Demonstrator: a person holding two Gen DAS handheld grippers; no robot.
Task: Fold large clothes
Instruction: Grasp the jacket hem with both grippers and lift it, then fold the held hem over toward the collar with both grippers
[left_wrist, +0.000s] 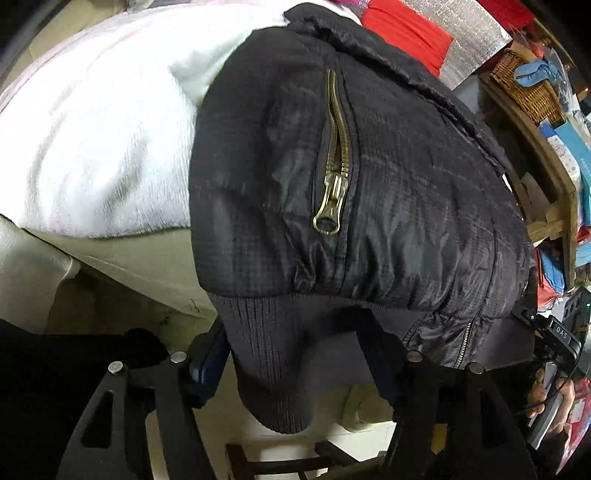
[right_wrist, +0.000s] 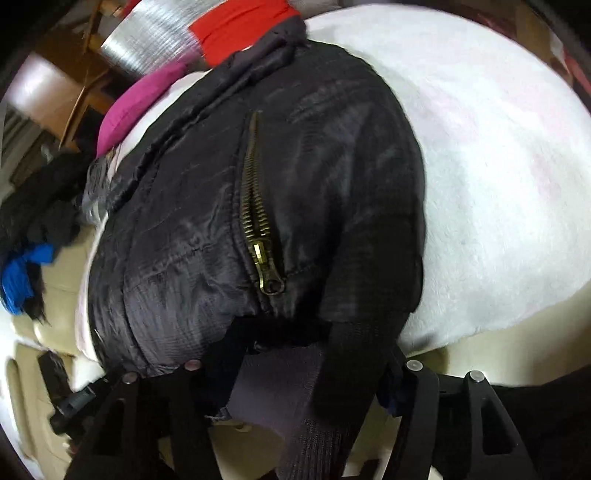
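A black padded jacket (left_wrist: 388, 177) with a brass pocket zipper (left_wrist: 334, 173) lies on a white fluffy blanket (left_wrist: 96, 140). Its ribbed knit hem (left_wrist: 277, 362) hangs over the front edge, between the fingers of my left gripper (left_wrist: 295, 354), which stands open around it. In the right wrist view the same jacket (right_wrist: 207, 229) shows its other pocket zipper (right_wrist: 258, 221). My right gripper (right_wrist: 295, 373) is open too, and the ribbed hem (right_wrist: 295, 398) drapes between its fingers. The fingertips of both grippers are hidden under cloth.
Red cloth (left_wrist: 406, 33) and a silver padded sheet (left_wrist: 469, 37) lie behind the jacket. A wicker basket (left_wrist: 524, 85) and wooden shelves stand at the right. A magenta cloth (right_wrist: 136, 107) and dark and blue clothes (right_wrist: 26, 258) lie at the left.
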